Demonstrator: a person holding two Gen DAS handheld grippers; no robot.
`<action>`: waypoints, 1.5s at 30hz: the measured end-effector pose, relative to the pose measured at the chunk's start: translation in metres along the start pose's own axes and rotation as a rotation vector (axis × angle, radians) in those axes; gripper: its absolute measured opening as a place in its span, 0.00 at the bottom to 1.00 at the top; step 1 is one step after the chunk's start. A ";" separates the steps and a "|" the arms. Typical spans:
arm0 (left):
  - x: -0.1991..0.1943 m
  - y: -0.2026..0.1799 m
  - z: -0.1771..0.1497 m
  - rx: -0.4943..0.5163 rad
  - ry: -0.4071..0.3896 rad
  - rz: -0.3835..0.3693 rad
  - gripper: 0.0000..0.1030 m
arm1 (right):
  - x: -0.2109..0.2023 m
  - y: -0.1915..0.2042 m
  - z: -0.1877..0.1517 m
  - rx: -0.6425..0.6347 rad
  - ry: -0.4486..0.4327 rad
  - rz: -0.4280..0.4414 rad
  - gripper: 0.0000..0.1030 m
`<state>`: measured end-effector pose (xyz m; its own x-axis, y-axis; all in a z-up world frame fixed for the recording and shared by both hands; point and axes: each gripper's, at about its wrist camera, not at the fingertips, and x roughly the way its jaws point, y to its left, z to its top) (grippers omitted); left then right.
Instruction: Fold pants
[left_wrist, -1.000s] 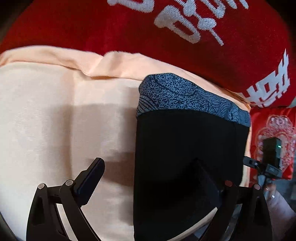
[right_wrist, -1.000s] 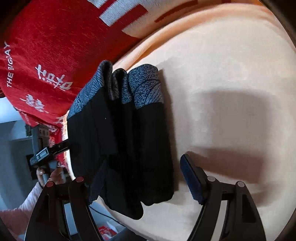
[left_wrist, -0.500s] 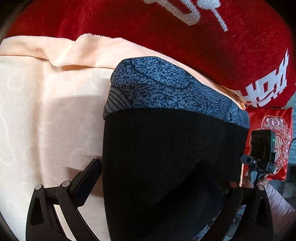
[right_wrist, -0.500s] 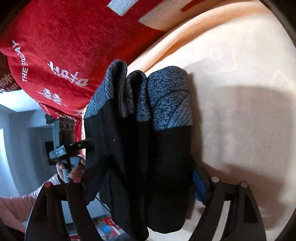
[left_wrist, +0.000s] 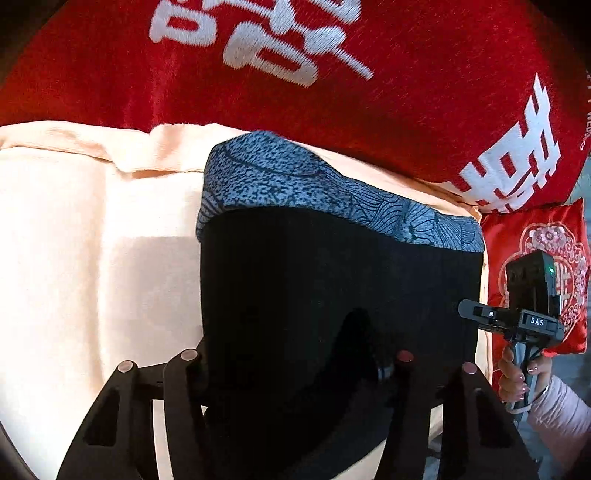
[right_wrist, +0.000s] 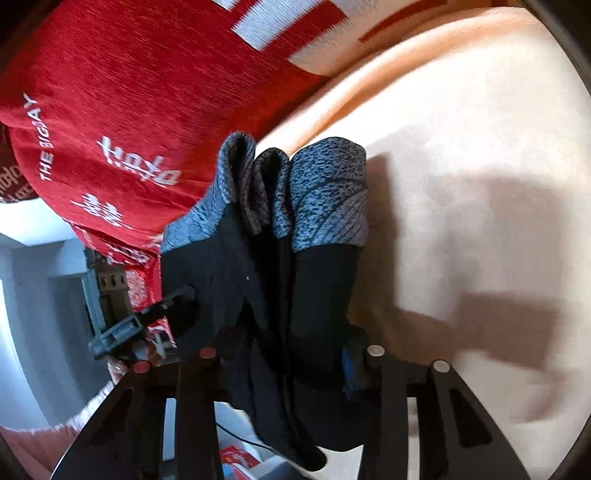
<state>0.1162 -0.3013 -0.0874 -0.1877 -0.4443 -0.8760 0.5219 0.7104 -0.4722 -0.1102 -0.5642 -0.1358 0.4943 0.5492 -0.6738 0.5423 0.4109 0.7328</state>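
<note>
Item: pants, black, with grey-blue patterned band at far end. Already gathered into a narrow bundle of several layers, seen edge-on from the right wrist as three or four stacked folds. Lying on peach bed sheet, band end farthest from both sets of jaws, near end running in between them.

Left gripper: jaws closing, roughly half open. Black cloth filling the gap between them; pads hidden behind the fabric, so firm contact not confirmed. Cloth rising ahead of the jaws and draping over them.

Right gripper: jaws closing, under half open. Bundled layers packed between them, blue pad on the right-hand finger pressed against the outer layer. Loose end of cloth hanging below and nearer than the jaws.

Each gripper visible from the other's camera: right gripper beyond the right-hand edge of the pants, held by a hand in a pink sleeve; left gripper beyond the left-hand edge.

Surroundings: red blanket with white lettering beyond the band end; small red embroidered cushion off to the right of the left jaws.

Progress, as judged: lengthwise folds done, both near corners being taken up. Remaining: carrying the near end over toward the band end, setting it down, flattening. Final neatness not yet assessable.
</note>
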 end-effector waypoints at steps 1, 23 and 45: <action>-0.006 -0.002 -0.004 -0.004 -0.004 0.000 0.56 | -0.004 0.004 -0.003 0.001 0.000 0.015 0.39; -0.035 0.036 -0.130 -0.005 0.019 0.072 0.71 | 0.022 0.013 -0.135 0.023 0.027 -0.033 0.44; -0.077 -0.004 -0.107 0.082 -0.178 0.084 0.88 | -0.008 0.083 -0.128 -0.093 -0.201 -0.319 0.23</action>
<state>0.0396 -0.2120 -0.0286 0.0057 -0.4802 -0.8771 0.5968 0.7054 -0.3824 -0.1555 -0.4413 -0.0574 0.4386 0.2333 -0.8679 0.6312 0.6074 0.4823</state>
